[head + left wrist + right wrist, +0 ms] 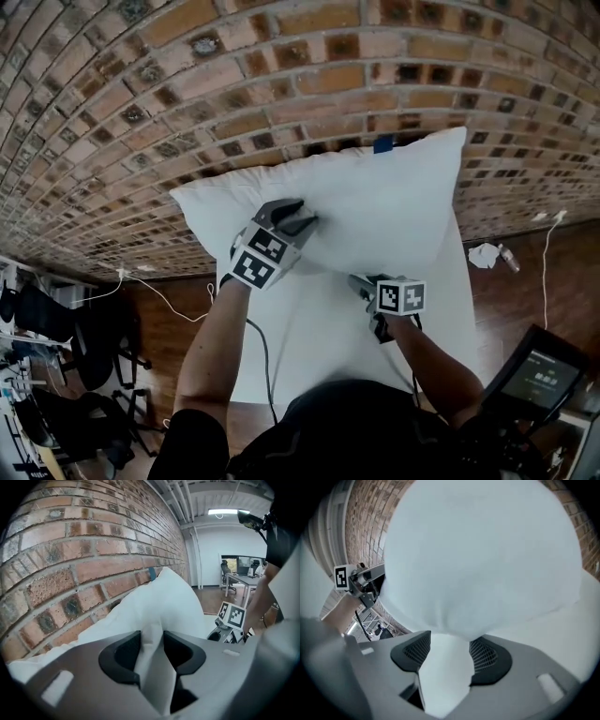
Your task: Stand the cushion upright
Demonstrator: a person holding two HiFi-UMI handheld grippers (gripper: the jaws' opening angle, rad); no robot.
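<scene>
A large white cushion (375, 202) stands on its lower edge and leans back against the brick wall (281, 75). My left gripper (302, 216) is at the cushion's left front, its fingers spread. In the left gripper view the jaws (151, 644) stand apart with a loose ridge of the cushion's fabric (159, 602) between them. My right gripper (359, 281) is low at the cushion's bottom edge. Its jaws (450, 651) stand wide, with the cushion (487, 550) bulging above them and white fabric in the gap.
The cushion rests on a white pad (309, 356) that runs from the wall toward me. Wooden floor lies on both sides, with a white cable (169, 300) at left, crumpled paper (485, 255) at right, a screen (544, 375) at lower right and dark chairs (56, 337) at left.
</scene>
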